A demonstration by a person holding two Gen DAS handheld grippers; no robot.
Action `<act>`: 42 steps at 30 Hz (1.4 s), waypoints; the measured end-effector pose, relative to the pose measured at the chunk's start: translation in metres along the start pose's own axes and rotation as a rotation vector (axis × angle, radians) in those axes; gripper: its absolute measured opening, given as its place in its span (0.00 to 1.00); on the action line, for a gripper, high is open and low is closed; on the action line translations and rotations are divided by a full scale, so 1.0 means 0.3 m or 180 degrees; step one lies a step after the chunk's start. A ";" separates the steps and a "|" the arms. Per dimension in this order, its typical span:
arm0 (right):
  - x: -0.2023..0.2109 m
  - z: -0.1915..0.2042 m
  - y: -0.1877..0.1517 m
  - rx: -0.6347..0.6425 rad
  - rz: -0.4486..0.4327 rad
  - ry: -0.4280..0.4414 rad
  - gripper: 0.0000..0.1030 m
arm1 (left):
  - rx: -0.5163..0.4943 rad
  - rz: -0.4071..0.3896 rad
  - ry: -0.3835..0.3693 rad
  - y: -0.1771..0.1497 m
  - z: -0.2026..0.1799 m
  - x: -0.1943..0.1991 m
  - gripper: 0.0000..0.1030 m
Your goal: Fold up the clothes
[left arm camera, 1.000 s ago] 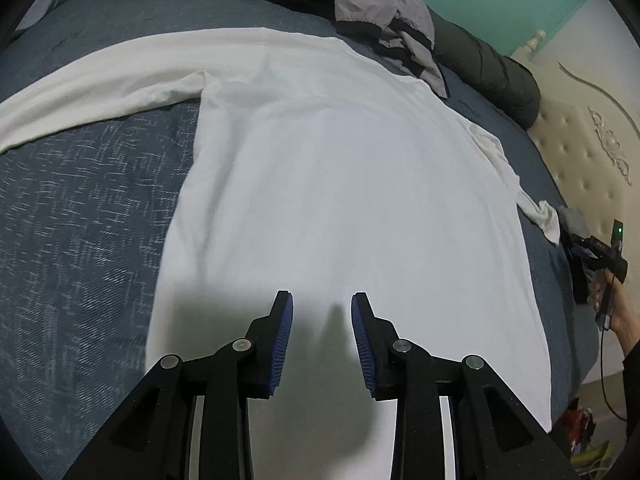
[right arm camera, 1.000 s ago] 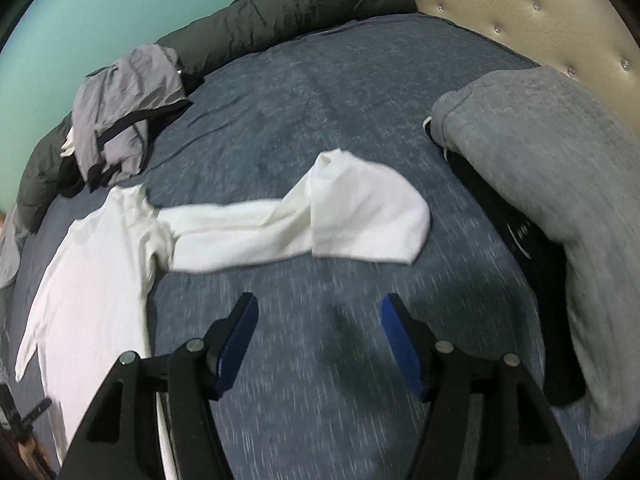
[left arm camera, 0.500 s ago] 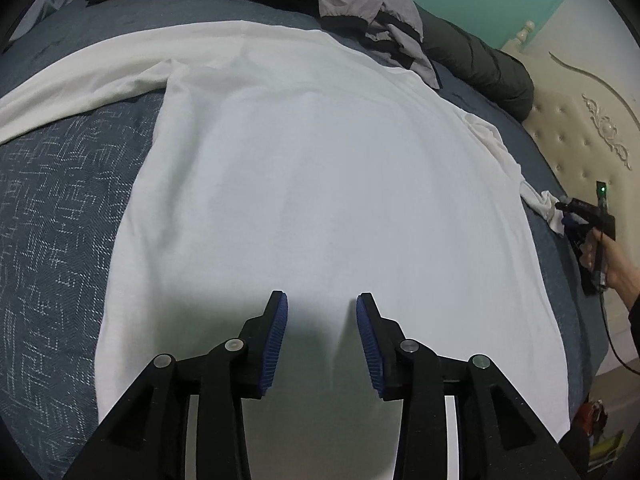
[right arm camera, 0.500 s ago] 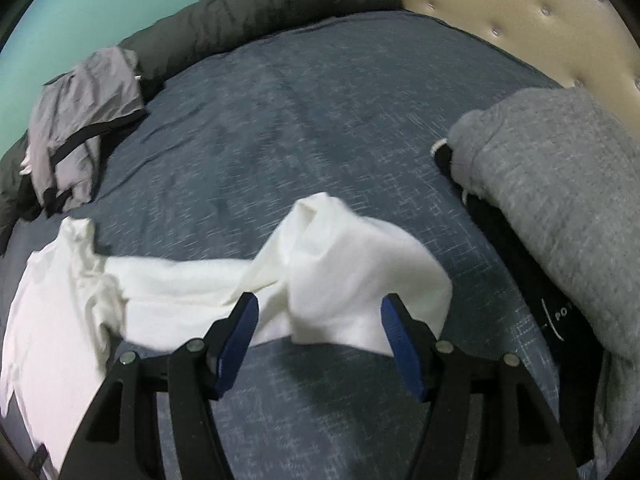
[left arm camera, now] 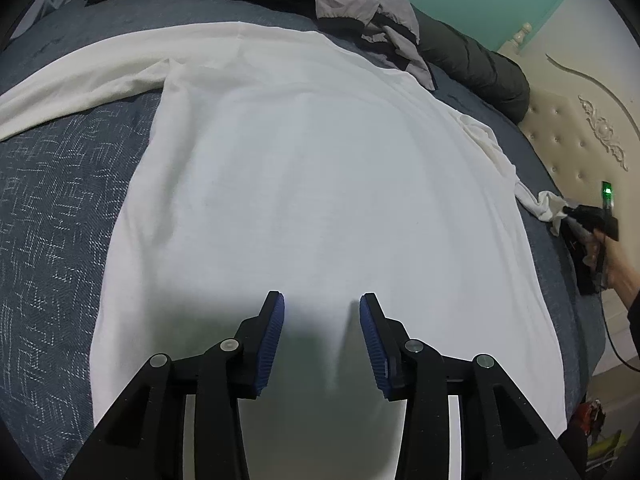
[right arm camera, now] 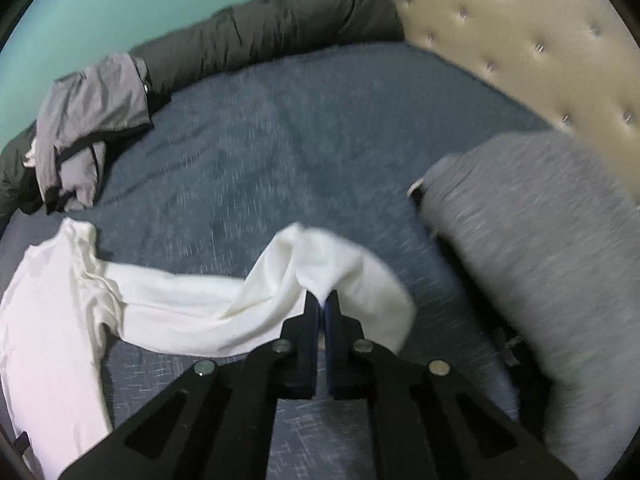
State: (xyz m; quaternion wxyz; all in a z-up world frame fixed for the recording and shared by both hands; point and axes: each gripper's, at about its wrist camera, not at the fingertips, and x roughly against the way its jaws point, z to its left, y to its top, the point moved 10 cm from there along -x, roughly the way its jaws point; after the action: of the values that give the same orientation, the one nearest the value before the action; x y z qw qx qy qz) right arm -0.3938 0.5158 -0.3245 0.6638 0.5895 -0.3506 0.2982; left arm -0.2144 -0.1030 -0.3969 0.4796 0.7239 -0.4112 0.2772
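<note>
A white long-sleeved shirt (left arm camera: 312, 184) lies spread flat on the blue bedspread (left arm camera: 52, 216), one sleeve stretched to the far left. My left gripper (left arm camera: 322, 312) hovers open over the shirt's lower middle, nothing between its blue pads. In the right wrist view the other white sleeve (right arm camera: 192, 304) runs from the shirt body (right arm camera: 44, 320) toward me, and my right gripper (right arm camera: 321, 300) is shut on the bunched cuff end, which is slightly lifted. The same gripper (left arm camera: 572, 214) shows in the left wrist view, pinching the sleeve end at the far right.
A grey jacket (right arm camera: 88, 128) and a dark rolled quilt (right arm camera: 280, 20) lie along the bed's far edge. A grey knit garment (right arm camera: 552, 248) sits over something black at the right. A tufted cream headboard (right arm camera: 540, 40) bounds the bed. A person's hand (left arm camera: 616, 272) holds the right gripper.
My right gripper moved onto the sleeve cuff and went from wide open to shut on it. The left gripper stayed open and drifted slightly over the shirt.
</note>
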 end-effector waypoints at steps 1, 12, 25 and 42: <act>0.032 -0.019 0.016 0.0018 -0.0030 -0.0019 0.02 | 0.0002 0.0003 -0.0003 -0.001 -0.002 -0.001 0.42; 0.296 -0.157 0.169 0.0066 -0.0373 -0.0145 0.02 | -0.0044 -0.0012 -0.0050 0.001 -0.035 0.005 0.43; 0.367 -0.295 0.232 0.0170 -0.0218 -0.0372 0.02 | -0.0059 -0.0008 -0.0027 0.006 -0.043 -0.002 0.43; 0.134 -0.386 0.247 0.0148 0.0218 -0.0512 0.02 | -0.0112 0.0064 0.0043 0.013 -0.044 -0.046 0.43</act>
State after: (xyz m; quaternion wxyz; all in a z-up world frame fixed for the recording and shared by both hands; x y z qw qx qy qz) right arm -0.4176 0.6393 -0.2561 0.6091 0.6145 -0.4157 0.2804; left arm -0.2249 -0.0871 -0.4008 0.4923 0.7093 -0.4200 0.2796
